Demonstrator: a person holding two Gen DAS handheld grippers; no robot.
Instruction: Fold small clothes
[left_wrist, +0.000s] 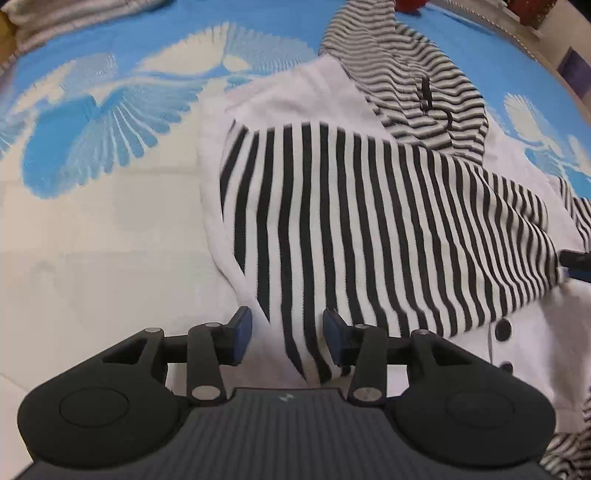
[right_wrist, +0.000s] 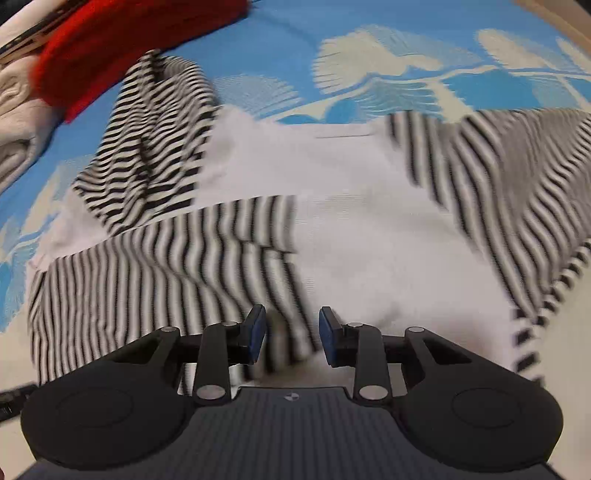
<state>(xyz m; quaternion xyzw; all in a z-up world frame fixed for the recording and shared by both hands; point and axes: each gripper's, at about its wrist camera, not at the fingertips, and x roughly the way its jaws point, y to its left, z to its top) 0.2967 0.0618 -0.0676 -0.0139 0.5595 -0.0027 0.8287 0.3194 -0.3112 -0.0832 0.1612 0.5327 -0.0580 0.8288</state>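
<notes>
- The left gripper (left_wrist: 287, 334) is hanging steeply over the near edge of the striped sleeve (left_wrist: 369, 229); its blue pads are standing apart, with a tongue of striped cloth running between them but no pad visibly pressing on it.
- The right gripper (right_wrist: 291, 334) is likewise sitting with its jaws apart, a blurred fold of the striped sleeve (right_wrist: 155, 273) lying in the gap, untouched as far as the view shows.
- The small garment itself, a white hooded top (left_wrist: 280, 99) with striped sleeves and a striped hood (left_wrist: 402, 62), is lying ahead of both claws on the blue and white bedspread (left_wrist: 92, 122).
- Risk: the cloth is sitting loose between open pads, so either claw lifting away could be dragging the fold along by friction and undoing it.
- Risk: closing now could be pinching the white body together with the sleeve, which would be pulling the whole top askew.
- The buttons (left_wrist: 503, 329), just right of the left claw, could be snagging a pad on a sideways move.
- Open bedspread is lying to the left of the left claw, offering room; a red garment (right_wrist: 122, 48) and a pale folded cloth (right_wrist: 18, 122) are crowding the far left of the right claw's view.
</notes>
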